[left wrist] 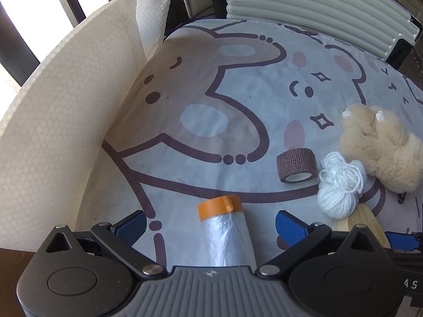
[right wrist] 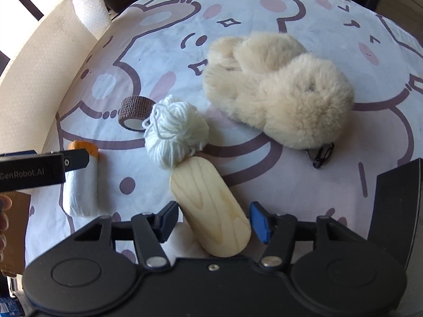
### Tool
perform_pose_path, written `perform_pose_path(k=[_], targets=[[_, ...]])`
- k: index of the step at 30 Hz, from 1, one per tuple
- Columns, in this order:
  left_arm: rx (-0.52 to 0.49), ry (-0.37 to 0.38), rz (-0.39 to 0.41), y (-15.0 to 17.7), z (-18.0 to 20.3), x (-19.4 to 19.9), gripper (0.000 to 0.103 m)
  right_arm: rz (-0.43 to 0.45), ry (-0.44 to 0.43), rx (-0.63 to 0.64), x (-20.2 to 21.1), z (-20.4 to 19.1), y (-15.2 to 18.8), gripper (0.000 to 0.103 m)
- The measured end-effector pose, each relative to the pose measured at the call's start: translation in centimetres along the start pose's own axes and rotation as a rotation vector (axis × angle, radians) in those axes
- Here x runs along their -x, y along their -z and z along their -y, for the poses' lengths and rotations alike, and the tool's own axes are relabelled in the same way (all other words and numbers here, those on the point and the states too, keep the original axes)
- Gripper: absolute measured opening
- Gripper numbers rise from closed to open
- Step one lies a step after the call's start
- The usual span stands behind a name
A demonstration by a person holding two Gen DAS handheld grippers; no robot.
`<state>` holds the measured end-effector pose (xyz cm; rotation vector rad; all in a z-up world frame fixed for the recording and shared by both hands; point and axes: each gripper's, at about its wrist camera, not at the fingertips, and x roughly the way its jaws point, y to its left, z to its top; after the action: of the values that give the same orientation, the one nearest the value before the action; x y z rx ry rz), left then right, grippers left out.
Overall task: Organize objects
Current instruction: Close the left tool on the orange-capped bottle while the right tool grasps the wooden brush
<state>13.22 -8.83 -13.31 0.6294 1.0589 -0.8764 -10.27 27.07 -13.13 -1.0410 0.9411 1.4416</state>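
both grippers low over the cartoon cloth

we see the left gripper point(left wrist: 210, 220) pointing down over a roll of clear plastic film point(left wrist: 227, 235) with an orange end. its blue fingers point(left wrist: 289, 225) stand wide on either side of the roll, clear of it, so this gripper is released and grasps nothing.

our right gripper point(right wrist: 212, 218) straddles a pale wooden block point(right wrist: 211, 206) that lies slanted on the cloth-covered counter point(right wrist: 304, 185). the fingers point(right wrist: 257, 222) sit close to the block's sides, yet a gap shows at each pad; they do not press on it, so we read them as still loose around the block.

a ball of white yarn point(right wrist: 174, 132) touches the far end of the block. just beside the yarn lies a brown roll of bandage point(right wrist: 136, 113) on its side. a fluffy beige plush toy point(right wrist: 280, 87) rests further off, with a dark clip point(right wrist: 321, 155) at its near edge. a cream honeycomb-textured wall point(left wrist: 60, 121) curves along the left edge of the cloth, and a paper towel roll point(left wrist: 153, 18) stands behind it.
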Motion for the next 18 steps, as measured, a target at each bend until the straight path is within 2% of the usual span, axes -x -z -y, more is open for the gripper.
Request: perform_pose_path(k=[6,11,15,18], targets=[[-0.032,-0.011,-0.027,0.3,0.8,-0.4,0.103,0.02,0.004,-0.17,1.1,2.1,0.2,0.053],[-0.04,0.024,-0.052,0.5,0.9,-0.7,0.103,0.038,0.018,-0.335,1.8,3.9,0.5,0.052],[-0.012,0.047,-0.06,0.4,0.6,-0.5,0.102,0.039,0.002,-0.412,1.6,4.6,0.7,0.052],[-0.001,0.057,-0.07,0.3,0.5,-0.5,0.093,0.018,-0.008,-0.402,1.2,4.5,0.8,0.051]])
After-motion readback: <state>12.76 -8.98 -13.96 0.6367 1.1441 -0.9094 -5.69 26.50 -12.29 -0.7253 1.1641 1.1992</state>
